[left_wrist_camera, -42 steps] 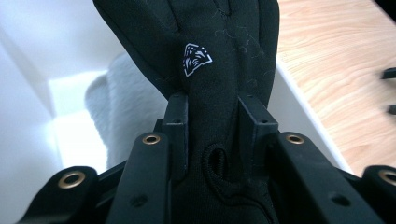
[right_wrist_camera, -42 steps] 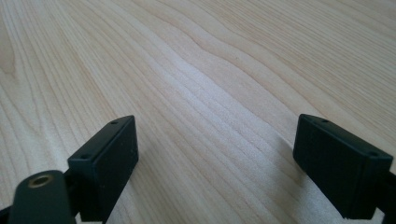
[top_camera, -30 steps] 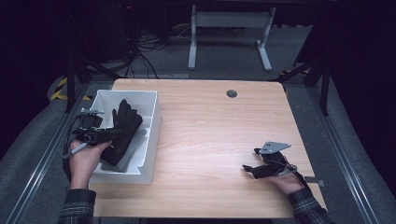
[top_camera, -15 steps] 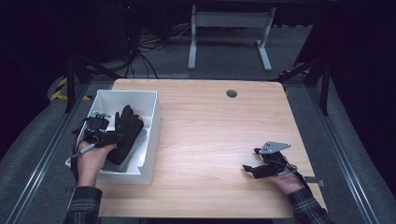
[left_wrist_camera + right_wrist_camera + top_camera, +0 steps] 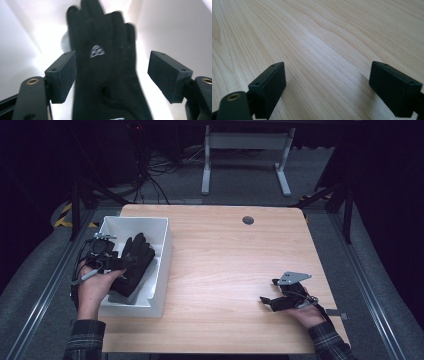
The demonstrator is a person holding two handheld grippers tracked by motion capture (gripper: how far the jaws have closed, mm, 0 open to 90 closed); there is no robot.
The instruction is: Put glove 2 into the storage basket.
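Looking down from the high view, we see a black glove lying in a white bin at the left edge of the counter. Our left hand-held gripper hangs over the bin, just above the glove. In the left gripper view the glove lies flat on the bin's white floor, fingers pointing away from us, a small white logo on its back. The left hand-held gripper straddles it — the jaws have just been opening and now stand wide, one pad at the glove's edge, the other well clear, so nothing is gripped.

Our right hand-held gripper rests low on the counter near its right front corner, well apart from the bin, with a grey three-cornered plate on top. In the right gripper view, the right hand-held gripper has its jaws wide apart — just bare wood between them.
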